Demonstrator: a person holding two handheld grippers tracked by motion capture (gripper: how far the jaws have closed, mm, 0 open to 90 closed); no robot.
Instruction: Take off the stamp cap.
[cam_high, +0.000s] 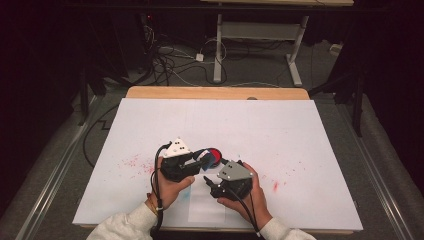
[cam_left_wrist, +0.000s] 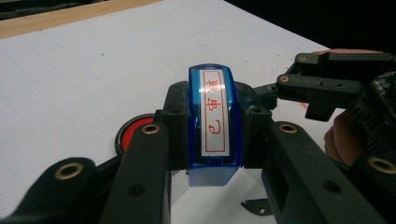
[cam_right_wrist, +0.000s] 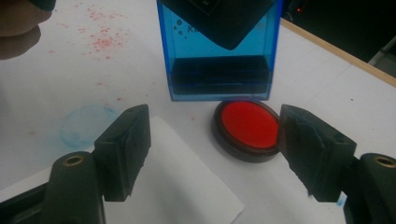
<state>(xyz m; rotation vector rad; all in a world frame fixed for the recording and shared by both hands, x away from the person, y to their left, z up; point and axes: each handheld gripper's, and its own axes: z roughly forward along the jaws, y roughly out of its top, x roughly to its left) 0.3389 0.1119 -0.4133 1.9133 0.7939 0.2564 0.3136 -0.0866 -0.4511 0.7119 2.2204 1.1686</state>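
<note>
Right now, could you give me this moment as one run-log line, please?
left gripper: shut on blue stamp | right gripper: open, beside red ink pad | stamp above pad | white paper slip on table

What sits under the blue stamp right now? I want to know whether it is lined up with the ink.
Below the blue stamp, held in the left gripper, lies the round red ink pad on the white sheet. The stamp hides the pad's far rim.

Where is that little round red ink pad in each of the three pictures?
High view: the red ink pad sits mid-table, between the two grippers, partly hidden.
Left gripper view: low left, peeking out behind the left gripper's jaw.
Right gripper view: centre, just inside the right-hand jaw.
Shared landmark: the blue stamp, clamped in the left gripper, right next to the pad.
</note>
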